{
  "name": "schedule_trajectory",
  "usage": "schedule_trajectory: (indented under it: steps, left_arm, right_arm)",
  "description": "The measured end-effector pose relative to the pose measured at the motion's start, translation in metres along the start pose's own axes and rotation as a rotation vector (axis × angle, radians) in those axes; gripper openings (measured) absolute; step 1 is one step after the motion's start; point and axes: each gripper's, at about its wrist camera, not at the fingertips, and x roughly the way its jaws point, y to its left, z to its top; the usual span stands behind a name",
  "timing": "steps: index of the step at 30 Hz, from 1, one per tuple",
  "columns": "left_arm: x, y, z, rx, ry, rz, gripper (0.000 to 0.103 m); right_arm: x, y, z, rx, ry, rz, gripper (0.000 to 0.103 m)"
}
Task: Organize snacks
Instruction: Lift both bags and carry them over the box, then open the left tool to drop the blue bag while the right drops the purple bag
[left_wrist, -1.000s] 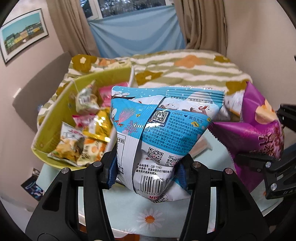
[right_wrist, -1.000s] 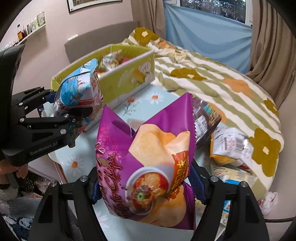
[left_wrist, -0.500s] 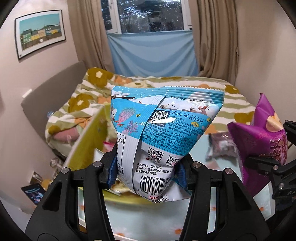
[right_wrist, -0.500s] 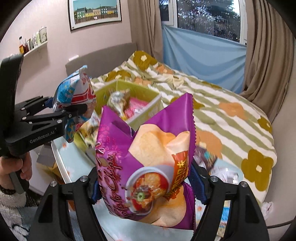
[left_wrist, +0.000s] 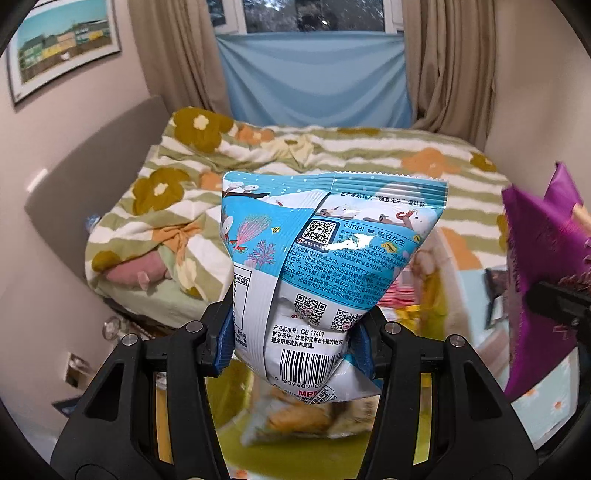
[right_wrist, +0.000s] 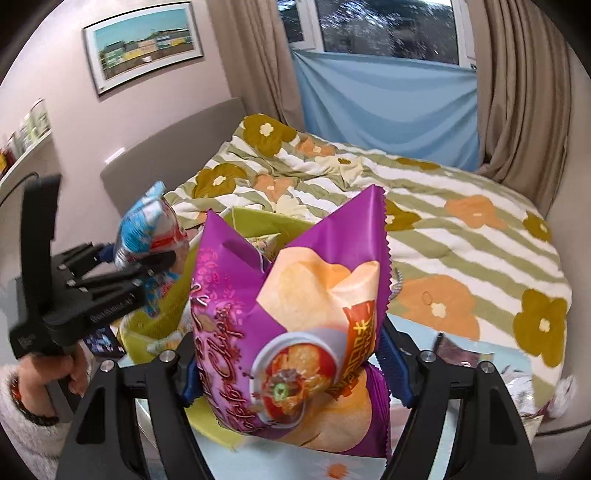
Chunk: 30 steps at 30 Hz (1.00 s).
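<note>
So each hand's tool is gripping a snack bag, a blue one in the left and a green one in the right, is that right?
Nearly. The left gripper does hold the blue bag, but the bag in the right gripper is purple, not green. The right wrist view shows it plainly; the green thing behind is the box.

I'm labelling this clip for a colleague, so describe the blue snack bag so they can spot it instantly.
Start at the flowered, striped bed under the window. In front of it, the left tool holds up the blue snack bag, with coral drawings, QR codes and a barcode. The other raised bag, the purple chip bag, shows chips.
</note>
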Motion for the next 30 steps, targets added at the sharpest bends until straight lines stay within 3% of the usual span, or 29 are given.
schedule_trajectory:
  steps: [7, 12, 13, 14, 15, 18, 30]
  left_arm:
    - [0.059, 0.006, -0.001, 0.066, 0.111, -0.079, 0.050]
    - [0.079, 0.002, -0.008, 0.087, 0.171, -0.100, 0.053]
    - [0.082, 0.001, -0.008, 0.091, 0.187, -0.109, 0.067]
    - [0.084, 0.000, -0.009, 0.095, 0.199, -0.112, 0.093]
    - [0.082, 0.000, -0.010, 0.098, 0.195, -0.106, 0.103]
    - [0.067, 0.001, -0.012, 0.105, 0.158, -0.101, 0.103]
    - [0.042, 0.025, -0.023, 0.044, 0.174, -0.065, 0.103]
  right_arm:
    - [0.036, 0.013, 0.007, 0.130, 0.053, -0.064, 0.073]
    - [0.048, 0.017, 0.010, 0.156, 0.073, -0.086, 0.073]
    - [0.050, 0.017, 0.011, 0.156, 0.075, -0.092, 0.073]
    - [0.050, 0.017, 0.010, 0.157, 0.076, -0.094, 0.073]
    - [0.050, 0.016, 0.010, 0.159, 0.076, -0.095, 0.073]
    - [0.050, 0.017, 0.013, 0.156, 0.074, -0.093, 0.072]
    - [0.060, 0.021, 0.042, 0.057, 0.081, -0.047, 0.073]
